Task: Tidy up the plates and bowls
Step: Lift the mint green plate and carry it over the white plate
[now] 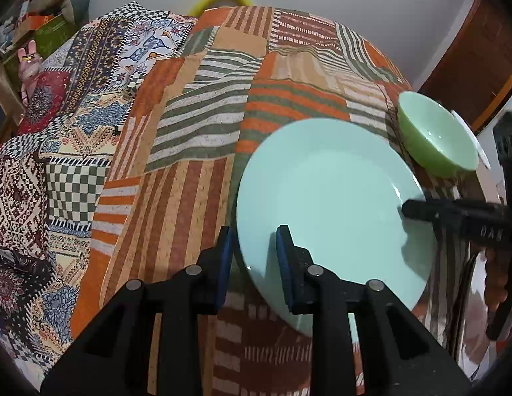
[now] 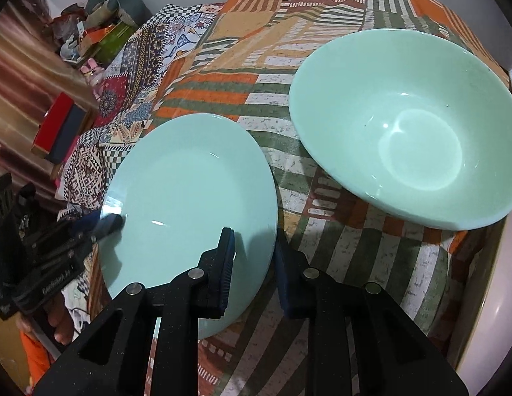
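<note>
Green is the colour of both dishes — a pale green plate (image 2: pixel 190 184) and a deeper green bowl (image 2: pixel 404 132) are sitting on the patchwork cloth (image 1: pixel 190 132). The plate is lying flat, with its near edge hanging a little over the side of the cloth-covered top. The left gripper (image 1: pixel 254 254) is pinching the plate's left rim, with one pad under and one pad over it. The right gripper (image 2: pixel 254 257) is doing the same on the plate's right rim, so both grippers are clamped on the plate from opposite sides. The right pads look as if they are squeezing the rim, but the view there is dark, so the grip may be light. The bowl is standing upright just beside the plate, a bit further back and on the right-hand side — the right gripper is the nearer one to it. Any coming move towards the bowl is probably going that way, to the right and away.
</note>
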`<state>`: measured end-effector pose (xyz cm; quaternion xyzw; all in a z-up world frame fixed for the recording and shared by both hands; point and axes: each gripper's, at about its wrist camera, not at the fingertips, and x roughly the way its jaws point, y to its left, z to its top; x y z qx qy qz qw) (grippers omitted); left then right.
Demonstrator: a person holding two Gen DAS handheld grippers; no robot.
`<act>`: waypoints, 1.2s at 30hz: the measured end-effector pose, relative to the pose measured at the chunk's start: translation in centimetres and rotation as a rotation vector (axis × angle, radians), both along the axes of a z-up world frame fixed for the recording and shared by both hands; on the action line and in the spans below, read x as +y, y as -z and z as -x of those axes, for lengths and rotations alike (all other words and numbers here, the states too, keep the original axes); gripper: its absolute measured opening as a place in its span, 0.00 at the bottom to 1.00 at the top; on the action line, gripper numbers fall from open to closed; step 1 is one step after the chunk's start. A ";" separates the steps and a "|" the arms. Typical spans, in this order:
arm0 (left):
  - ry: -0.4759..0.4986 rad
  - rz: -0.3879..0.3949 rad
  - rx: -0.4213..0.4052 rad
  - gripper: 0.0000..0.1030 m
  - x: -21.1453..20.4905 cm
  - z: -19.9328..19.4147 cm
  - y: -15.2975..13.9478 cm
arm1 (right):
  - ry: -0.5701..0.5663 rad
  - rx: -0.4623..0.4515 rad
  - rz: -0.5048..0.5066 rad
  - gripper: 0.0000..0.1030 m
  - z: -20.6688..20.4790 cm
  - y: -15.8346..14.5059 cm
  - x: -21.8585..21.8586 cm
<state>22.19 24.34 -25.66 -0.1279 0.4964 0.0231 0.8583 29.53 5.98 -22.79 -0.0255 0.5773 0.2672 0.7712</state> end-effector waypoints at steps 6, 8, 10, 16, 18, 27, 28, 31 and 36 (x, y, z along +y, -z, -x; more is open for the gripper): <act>0.004 -0.002 0.006 0.25 -0.1 -0.8 0.1 | 0.007 -0.010 0.014 0.21 -0.1 0.1 0.3; 0.007 0.013 0.003 0.25 -0.1 -0.6 0.0 | 0.014 -0.020 0.024 0.21 0.0 0.0 0.4; 0.007 0.010 -0.003 0.25 -0.4 -0.2 -0.3 | 0.016 -0.033 0.034 0.21 0.2 -0.1 0.4; -0.023 0.021 -0.049 0.25 -0.6 1.5 -2.0 | 0.019 -0.053 0.010 0.21 1.1 -1.2 -0.1; -0.034 0.027 -0.066 0.25 -0.7 2.2 -2.8 | 0.014 -0.058 0.003 0.21 1.3 -1.7 -0.2; -0.037 -0.016 -0.135 0.25 -2.9 5.4 -7.0 | 0.005 -0.122 -0.046 0.21 3.7 -5.0 -1.5; -0.034 -0.020 -0.142 0.25 -3.1 5.8 -7.5 | 0.006 -0.128 -0.052 0.21 4.1 -5.4 -1.8; -0.021 -0.027 -0.170 0.25 -4.3 7.1 -8.9 | 0.009 -0.140 -0.065 0.21 5.0 -6.1 -2.5; 0.001 -0.026 -0.199 0.25 -6.6 9.3 -10.6 | 0.028 -0.154 -0.090 0.21 6.6 -7.4 -4.5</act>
